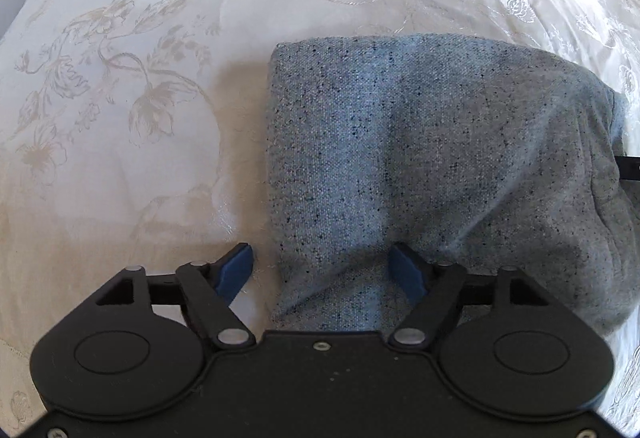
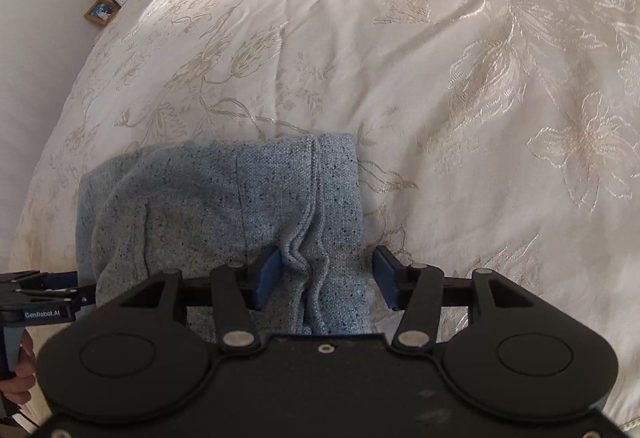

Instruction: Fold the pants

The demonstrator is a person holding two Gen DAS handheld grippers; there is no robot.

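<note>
Lying folded into a compact bundle on the floral bedspread (image 2: pixel 440 58), the grey-blue pants (image 1: pixel 400 142) appeared nearly finished. Cloth was seen between the parted pads of the left gripper (image 1: pixel 320 274) and the right gripper (image 2: pixel 324 278), unclamped; only smoothing was judged left.

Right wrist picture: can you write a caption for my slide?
Open right gripper straddling the near edge of folded blue-grey pants on a cream floral bedspread.
</note>
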